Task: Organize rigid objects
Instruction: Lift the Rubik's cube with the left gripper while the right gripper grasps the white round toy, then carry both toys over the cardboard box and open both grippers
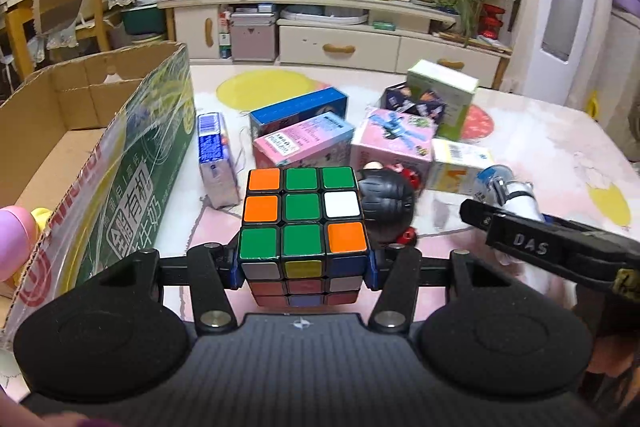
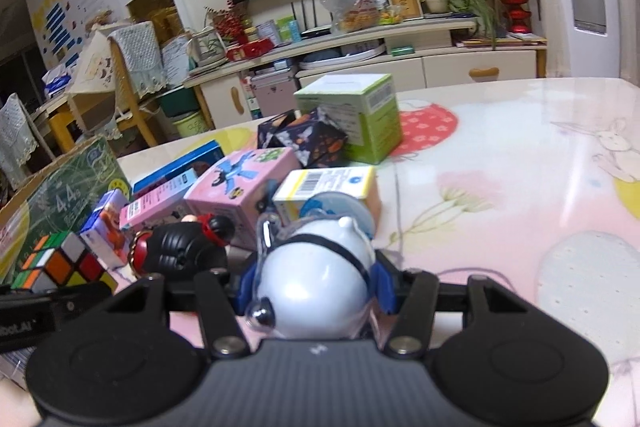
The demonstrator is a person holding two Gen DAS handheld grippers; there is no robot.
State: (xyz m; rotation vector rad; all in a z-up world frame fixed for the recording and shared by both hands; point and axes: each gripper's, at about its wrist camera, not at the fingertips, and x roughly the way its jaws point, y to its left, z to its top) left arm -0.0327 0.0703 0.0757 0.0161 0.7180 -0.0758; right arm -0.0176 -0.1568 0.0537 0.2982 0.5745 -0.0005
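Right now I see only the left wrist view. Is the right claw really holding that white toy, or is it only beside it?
Observer: Holding. The right claw has both blue pads pressed on the sides of the white toy.
Operator: What is directly ahead of it?
Observer: A yellow box with a barcode on top, just behind the toy's blue end. I cannot tell whether they touch.
Operator: Is there anything at the toy's near end?
Observer: A small shiny ball in a clear loop, facing the camera.
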